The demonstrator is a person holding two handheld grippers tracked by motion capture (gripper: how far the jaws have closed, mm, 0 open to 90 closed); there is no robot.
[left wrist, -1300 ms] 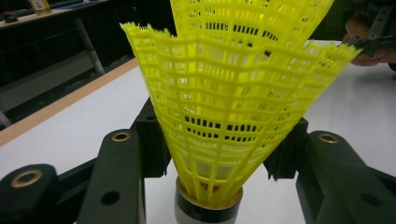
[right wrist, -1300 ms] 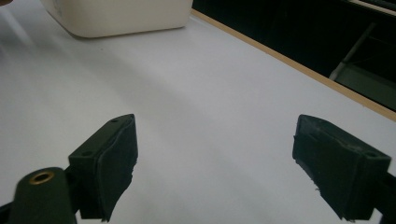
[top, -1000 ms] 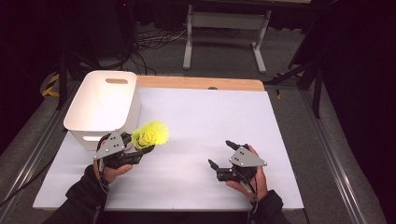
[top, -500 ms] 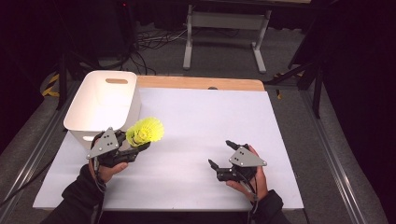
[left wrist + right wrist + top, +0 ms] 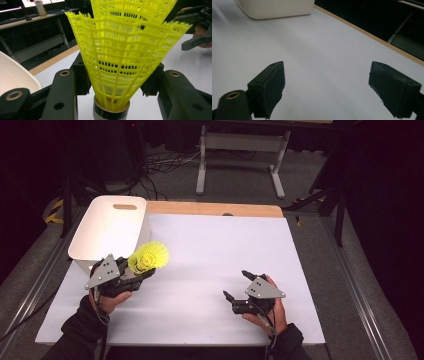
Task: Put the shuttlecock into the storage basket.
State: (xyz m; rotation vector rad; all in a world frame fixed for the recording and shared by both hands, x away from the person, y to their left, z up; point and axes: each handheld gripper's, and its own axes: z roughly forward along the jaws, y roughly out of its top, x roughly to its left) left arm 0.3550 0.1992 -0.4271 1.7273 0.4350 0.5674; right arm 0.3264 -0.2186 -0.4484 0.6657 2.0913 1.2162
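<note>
Two yellow plastic mesh-skirted shuttlecocks [image 5: 125,57], nested — black-banded cork base; clamped in left tongs [image 5: 117,85]. Right tongs [image 5: 327,87] apart, holding nothing. One white plastic bin [image 5: 111,231] on tabletop [image 5: 225,245].

The shuttlecock [image 5: 125,50] runs off the top edge in the left gripper view, its cork cut off below. The bin [image 5: 274,7] is cropped in the right gripper view.

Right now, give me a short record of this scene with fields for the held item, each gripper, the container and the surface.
held item: yellow shuttlecock, skirt pointing away from the hand
left gripper: shut on the shuttlecock's skirt, beside the bin
right gripper: open, nothing between its jaws
container: white bin, at the table's far left
surface: white table
</note>
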